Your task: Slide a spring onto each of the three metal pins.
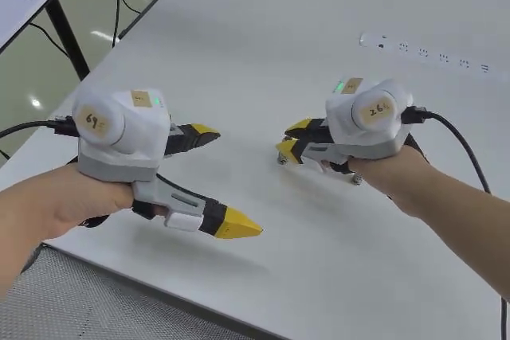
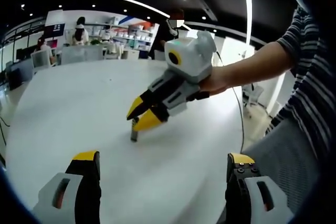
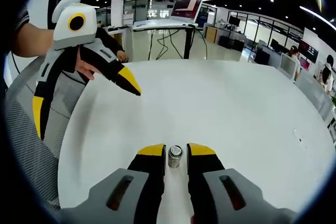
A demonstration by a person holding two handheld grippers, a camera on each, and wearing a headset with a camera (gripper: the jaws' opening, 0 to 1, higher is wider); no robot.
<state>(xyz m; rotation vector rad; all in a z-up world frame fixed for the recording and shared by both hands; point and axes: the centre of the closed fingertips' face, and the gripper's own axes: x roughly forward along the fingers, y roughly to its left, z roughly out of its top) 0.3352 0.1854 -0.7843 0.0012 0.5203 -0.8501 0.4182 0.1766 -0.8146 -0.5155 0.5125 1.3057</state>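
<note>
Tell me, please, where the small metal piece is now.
In the right gripper view, the small metal piece stands between the yellow tips of the right claw, low in the middle of the picture, over the white table.

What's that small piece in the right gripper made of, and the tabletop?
The small piece is probably bare metal: silver-grey, with bright glints and ribbed rings like spring coils. The tabletop is smooth, plain white with a faint sheen and no grain, perhaps laminate or painted board; I can't tell which.
</note>
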